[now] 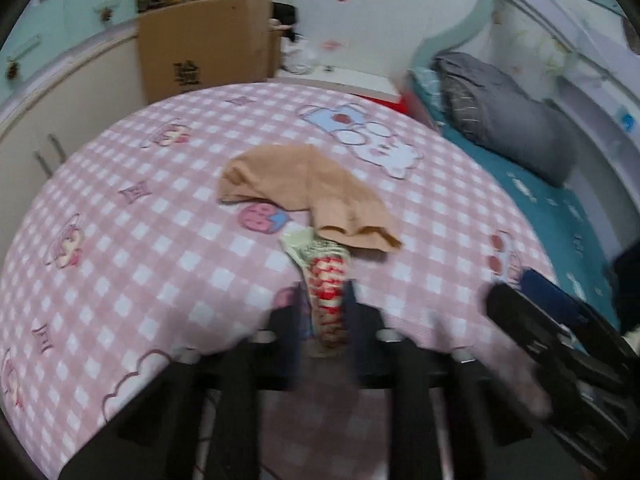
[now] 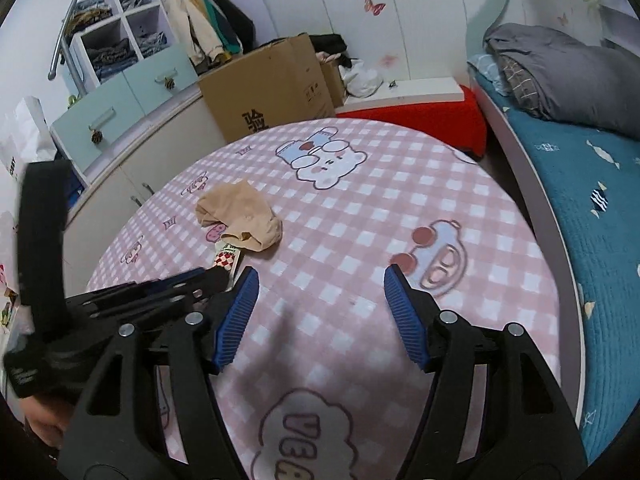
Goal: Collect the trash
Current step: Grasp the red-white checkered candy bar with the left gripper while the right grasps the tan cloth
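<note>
A red-and-white patterned snack wrapper (image 1: 328, 270) lies on the pink checked tablecloth (image 1: 140, 248), its far end tucked under a crumpled beige cloth (image 1: 308, 188). My left gripper (image 1: 325, 308) is shut on the near end of the wrapper, one finger on each side; this view is blurred. In the right wrist view the left gripper (image 2: 212, 278) comes in from the left, its tips at the wrapper (image 2: 227, 259) below the beige cloth (image 2: 244, 216). My right gripper (image 2: 322, 300) hovers open over bare tablecloth (image 2: 360, 208) with nothing between its blue pads (image 2: 236, 320).
A cardboard box (image 2: 272, 84) stands behind the table beside pale cabinets (image 2: 120, 92). A red block (image 2: 420, 120) sits at the far edge. A bed with a blue sheet (image 2: 580, 184) and a grey blanket (image 2: 560, 76) runs along the right.
</note>
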